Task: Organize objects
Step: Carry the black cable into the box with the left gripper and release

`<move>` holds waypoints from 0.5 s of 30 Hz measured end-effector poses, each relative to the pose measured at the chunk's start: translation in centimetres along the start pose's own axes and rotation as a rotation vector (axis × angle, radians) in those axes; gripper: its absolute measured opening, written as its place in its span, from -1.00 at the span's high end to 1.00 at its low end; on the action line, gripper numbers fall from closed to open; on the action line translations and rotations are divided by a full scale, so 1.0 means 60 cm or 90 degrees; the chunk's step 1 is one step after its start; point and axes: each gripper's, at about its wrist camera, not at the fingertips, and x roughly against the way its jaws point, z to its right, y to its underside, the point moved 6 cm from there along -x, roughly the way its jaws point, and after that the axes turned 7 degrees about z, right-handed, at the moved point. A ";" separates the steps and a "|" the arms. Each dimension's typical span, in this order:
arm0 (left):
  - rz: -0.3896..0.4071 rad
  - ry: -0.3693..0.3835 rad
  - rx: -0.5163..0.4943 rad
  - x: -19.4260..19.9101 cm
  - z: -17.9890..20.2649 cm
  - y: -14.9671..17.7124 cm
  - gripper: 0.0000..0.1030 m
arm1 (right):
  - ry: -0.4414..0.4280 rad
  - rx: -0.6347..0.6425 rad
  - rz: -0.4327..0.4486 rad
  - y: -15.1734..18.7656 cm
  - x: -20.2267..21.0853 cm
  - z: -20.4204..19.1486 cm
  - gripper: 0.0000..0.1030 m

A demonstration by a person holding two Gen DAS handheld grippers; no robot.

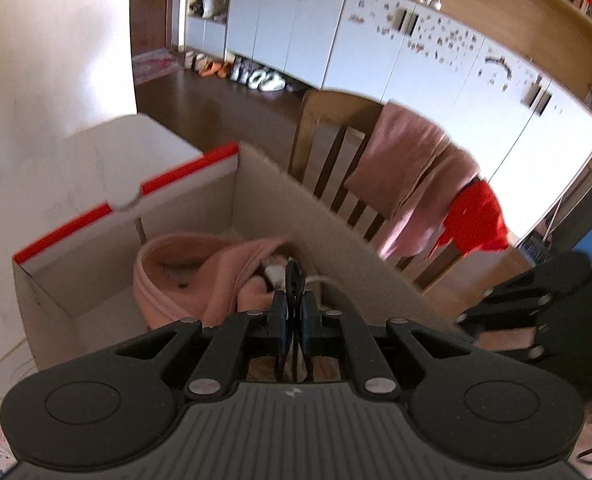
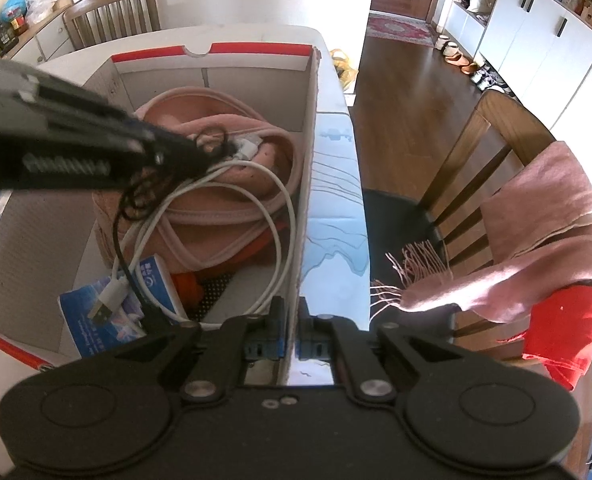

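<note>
The left gripper (image 1: 292,312) has its jaws pinched tight on a thin black cable (image 2: 128,204), and it holds that cable over the open cardboard box (image 2: 307,168) on the white counter (image 1: 56,184). The black cable hangs down in loops into the box and lies tangled with a white cable (image 2: 284,240) on top of a pink bag (image 2: 232,200). The right gripper (image 2: 292,344) has its jaws squeezed shut on the near wall of the box, so it holds the box in place. A blue packet (image 2: 108,320) lies in the near corner of the box. What could go wrong? The black cable is thin and slippery, so it may slide out of the jaws and drop outside the box if it swings. Its loops may catch on the white cable and drag that out when the hand pulls away. If the right jaws slip off the thin wall, the box may scoot across the counter.
</note>
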 end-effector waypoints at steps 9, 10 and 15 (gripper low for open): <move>-0.021 0.007 0.018 -0.009 -0.013 0.021 0.78 | -0.001 -0.005 0.000 0.001 0.002 0.001 0.93; -0.021 0.008 0.019 -0.007 -0.014 0.022 0.69 | -0.001 -0.005 0.000 0.001 0.002 0.001 0.94; -0.011 0.025 0.033 0.012 -0.012 0.026 0.40 | -0.001 -0.004 0.000 0.001 0.002 0.002 0.93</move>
